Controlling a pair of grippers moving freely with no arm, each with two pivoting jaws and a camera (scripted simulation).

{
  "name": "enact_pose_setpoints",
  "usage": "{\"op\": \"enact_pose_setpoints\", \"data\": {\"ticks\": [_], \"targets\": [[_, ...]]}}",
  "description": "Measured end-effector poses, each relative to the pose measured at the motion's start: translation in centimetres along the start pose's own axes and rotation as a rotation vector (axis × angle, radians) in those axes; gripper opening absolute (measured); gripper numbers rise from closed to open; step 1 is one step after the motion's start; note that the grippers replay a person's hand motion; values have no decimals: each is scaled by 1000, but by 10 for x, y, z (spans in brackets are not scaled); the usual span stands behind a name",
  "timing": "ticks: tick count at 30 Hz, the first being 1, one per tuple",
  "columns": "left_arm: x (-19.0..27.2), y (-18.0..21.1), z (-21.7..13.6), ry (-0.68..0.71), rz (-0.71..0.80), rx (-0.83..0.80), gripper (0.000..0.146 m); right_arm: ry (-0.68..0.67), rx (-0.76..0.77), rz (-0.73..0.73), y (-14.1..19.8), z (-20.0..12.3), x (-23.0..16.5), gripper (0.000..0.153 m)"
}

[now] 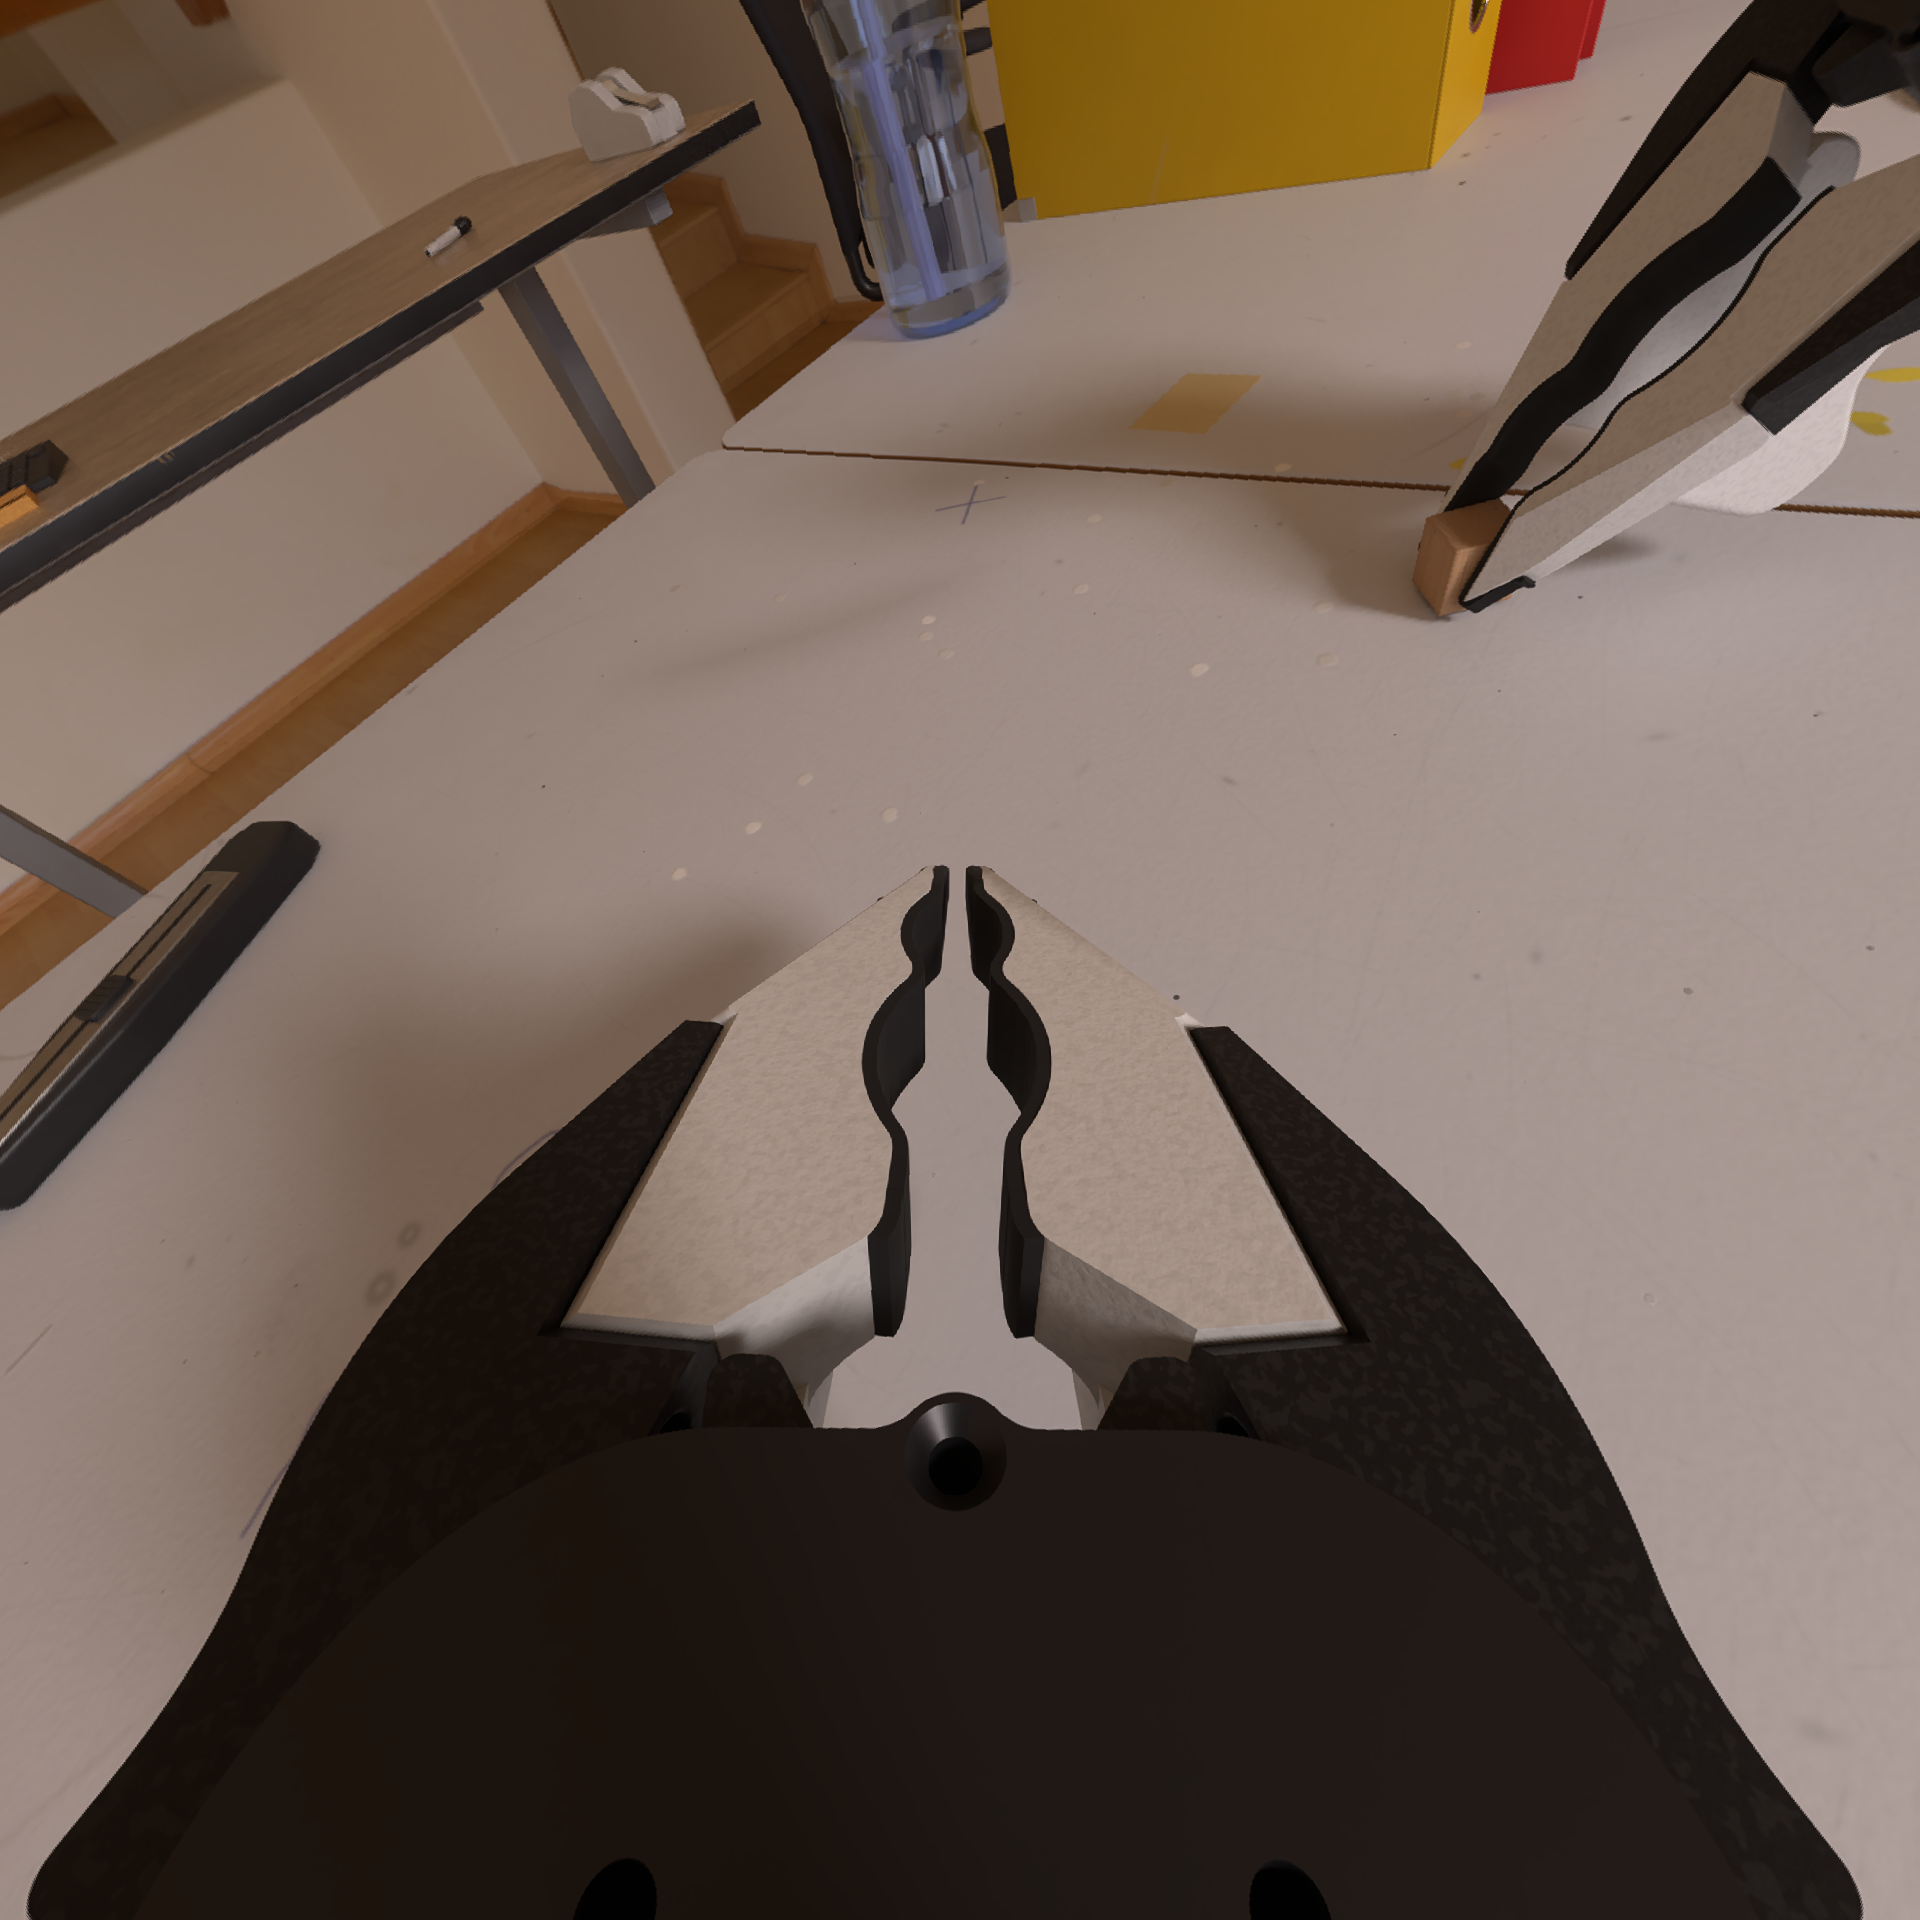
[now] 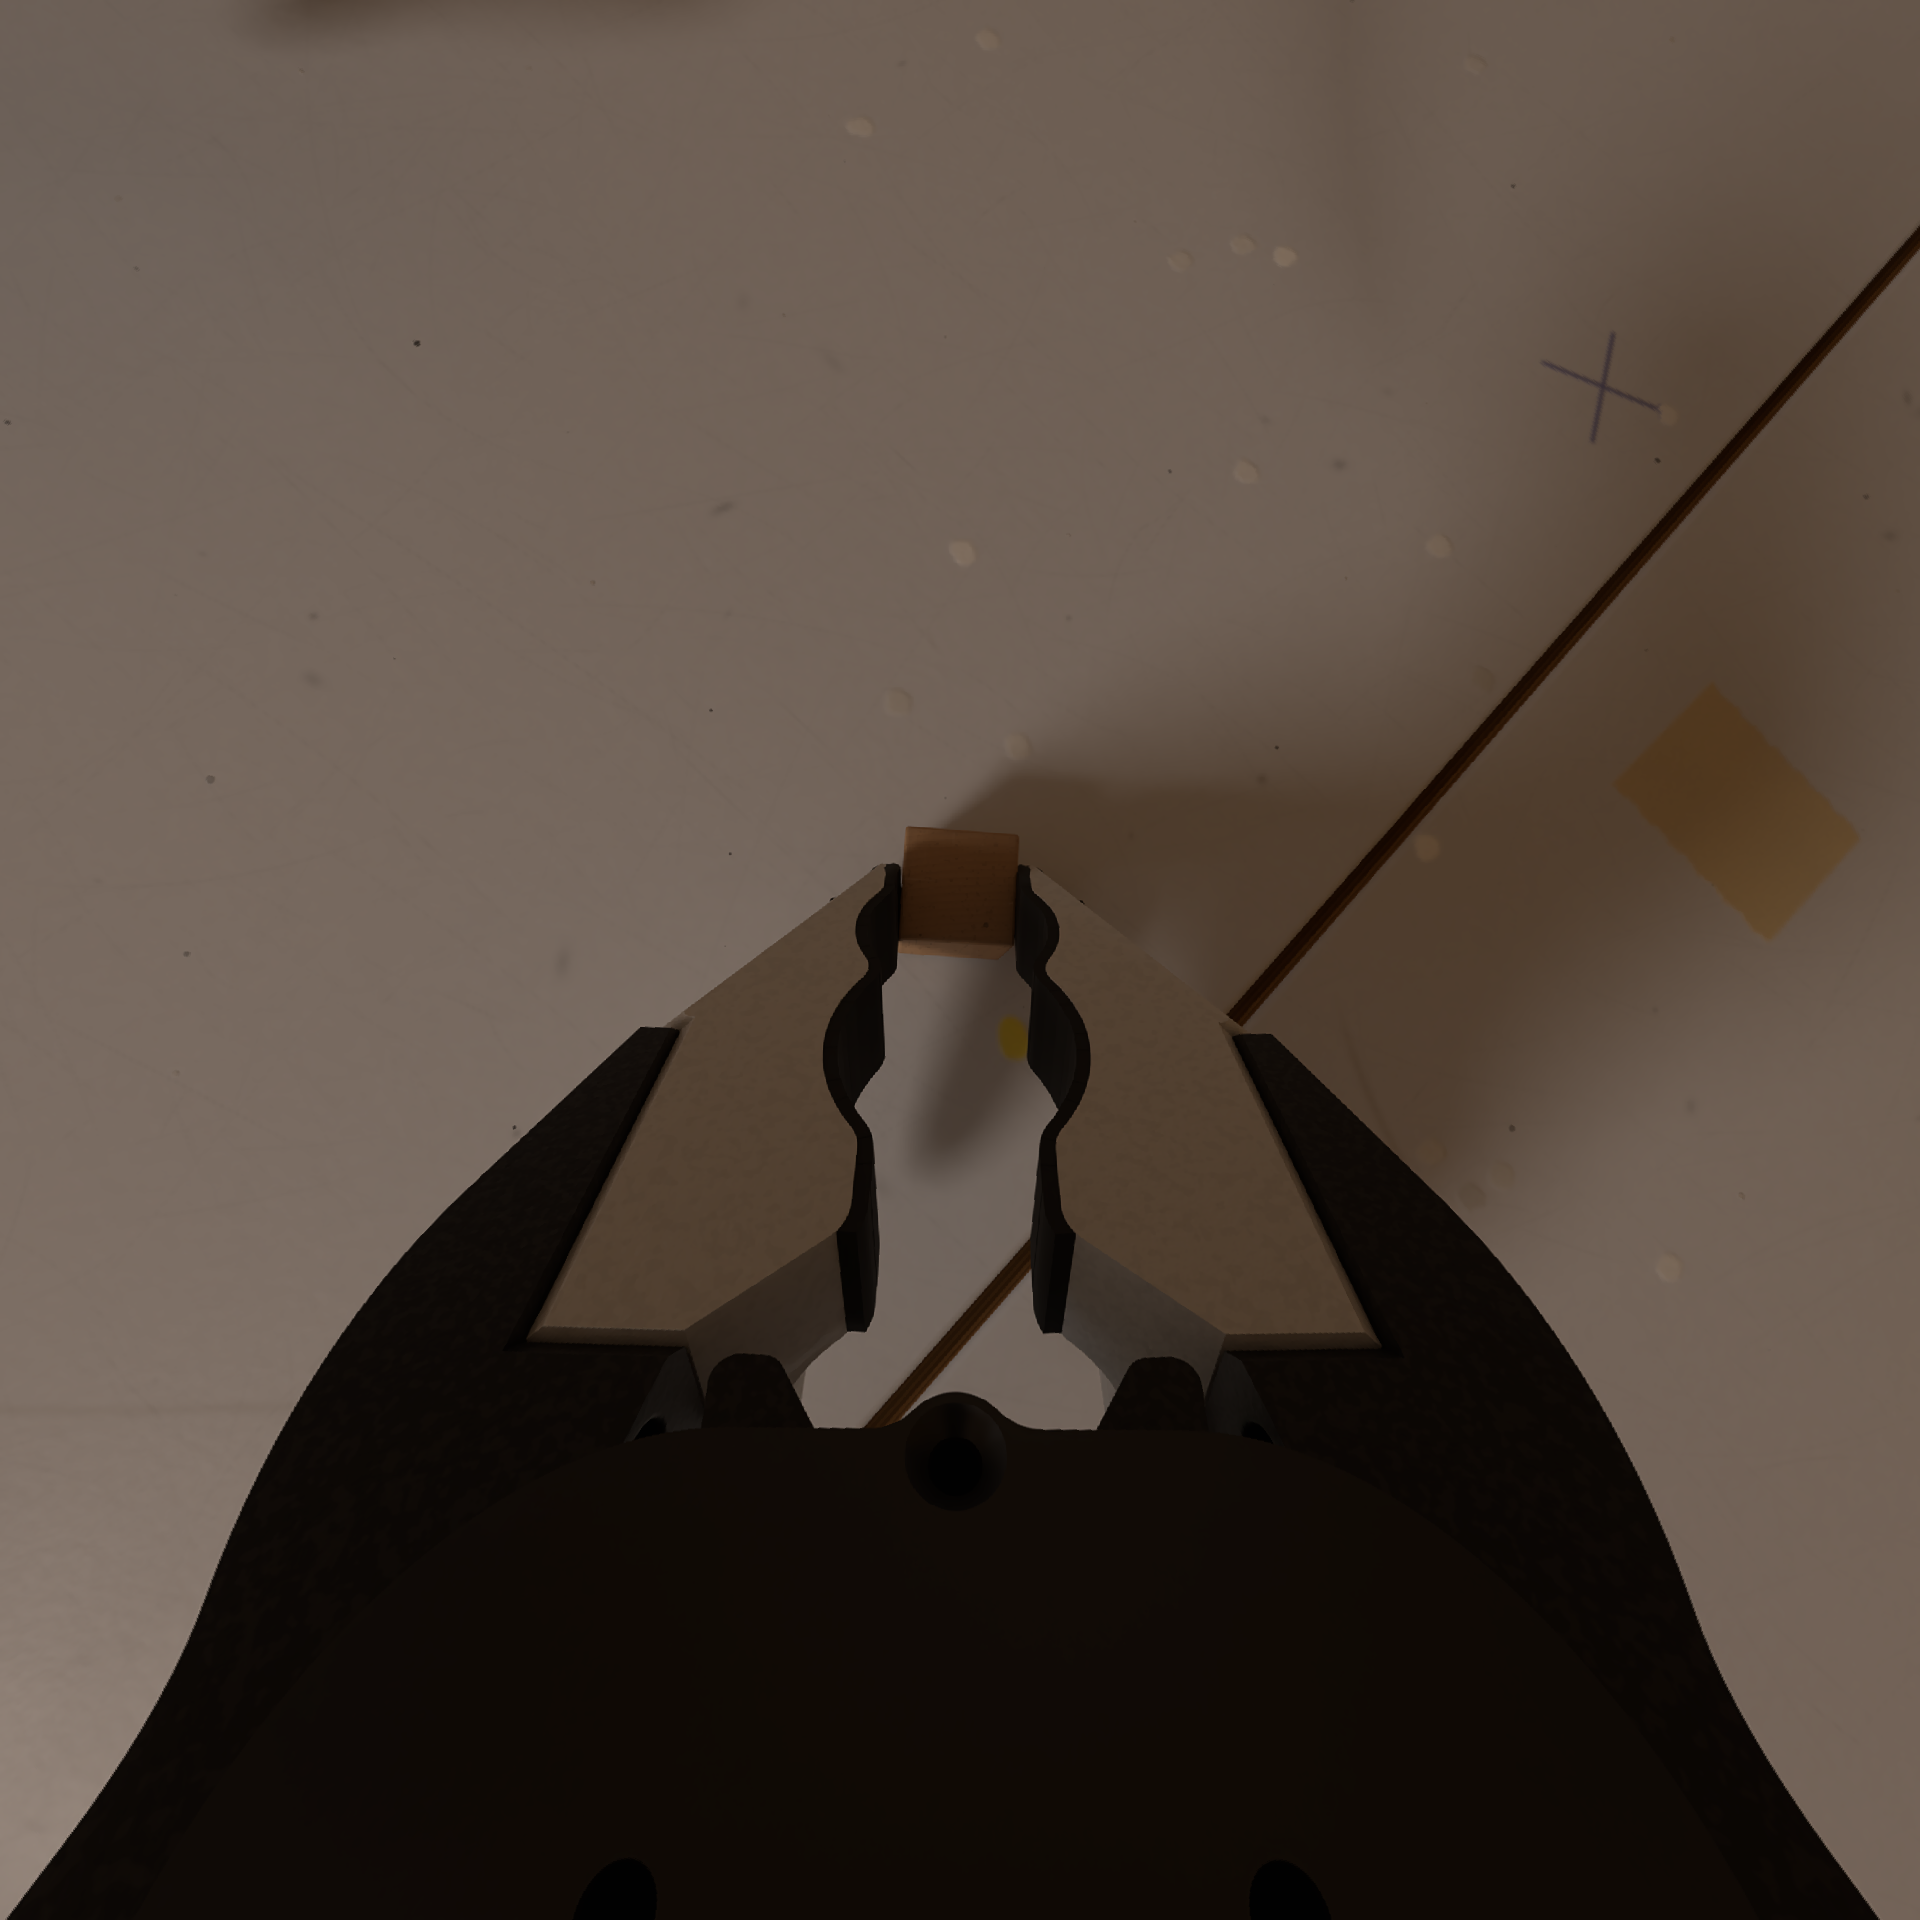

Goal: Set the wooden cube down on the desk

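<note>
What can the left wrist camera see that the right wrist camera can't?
Only the left wrist view shows the clear water bottle, the yellow box, the black bar at the desk's edge, the side table with a marker, and the shut, empty left gripper.

Only the right wrist view shows the cube's top face, pinched between both fingers.

Both show the wooden cube held by the right gripper, the desk, its pen cross and tan patch.
</note>
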State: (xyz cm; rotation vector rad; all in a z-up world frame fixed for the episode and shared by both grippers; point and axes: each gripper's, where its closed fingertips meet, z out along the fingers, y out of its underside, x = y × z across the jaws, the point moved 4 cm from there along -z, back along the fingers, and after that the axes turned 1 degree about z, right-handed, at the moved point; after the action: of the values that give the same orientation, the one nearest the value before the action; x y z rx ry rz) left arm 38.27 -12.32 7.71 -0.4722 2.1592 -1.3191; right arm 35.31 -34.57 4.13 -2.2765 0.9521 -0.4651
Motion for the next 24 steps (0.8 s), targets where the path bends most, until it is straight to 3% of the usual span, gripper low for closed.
{"op": "enact_pose_setpoints", "data": {"ticks": [24], "targets": [[0, 1, 0, 0, 4, -4, 3, -22, 22, -12, -2, -4, 1, 26]]}}
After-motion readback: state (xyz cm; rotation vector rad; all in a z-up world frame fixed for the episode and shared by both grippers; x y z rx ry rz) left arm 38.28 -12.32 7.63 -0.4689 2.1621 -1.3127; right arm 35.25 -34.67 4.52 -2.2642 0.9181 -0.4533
